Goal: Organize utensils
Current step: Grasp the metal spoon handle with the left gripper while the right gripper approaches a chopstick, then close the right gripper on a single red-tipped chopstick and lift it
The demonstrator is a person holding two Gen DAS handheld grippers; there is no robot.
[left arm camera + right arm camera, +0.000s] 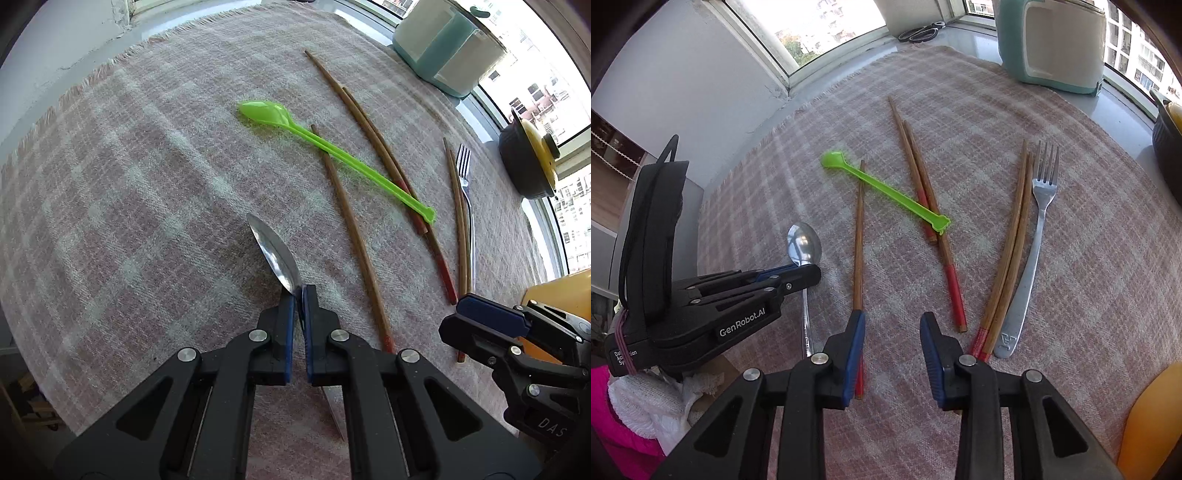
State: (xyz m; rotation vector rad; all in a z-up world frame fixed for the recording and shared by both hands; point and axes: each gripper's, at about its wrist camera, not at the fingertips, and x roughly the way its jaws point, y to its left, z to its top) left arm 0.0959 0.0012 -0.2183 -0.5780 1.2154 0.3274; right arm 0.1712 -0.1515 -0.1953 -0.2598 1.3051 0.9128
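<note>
Closest to each lens sit the black claws with blue pads. Left claw (300, 295) is clamped on the neck of the metal spoon (275, 254), the bowl jutting forward and the handle running back underneath; a grip that low probably gives control for lifting it clear of the other cutlery. Right claw (892, 328) hangs with its jaws parted and nothing between them, one pad just beside the red end of a lone chopstick (858, 240), likely lining up on that stick.

Beneath everything spreads the pink checked cloth (1071, 258) covering the table. At its far edge stands a mint-green utensil holder (1052, 44), seemingly the destination, well apart from the cutlery.

Scattered across the cloth are the task's things: a steel fork (1034, 236) lying just beside a touching pair of chopsticks (1012, 240), a second pair (923, 192) near the middle, and a green plastic spoon (886, 192) resting across that pair and the lone stick. Nothing seems sorted into the holder yet, as far as its visible side shows.
</note>
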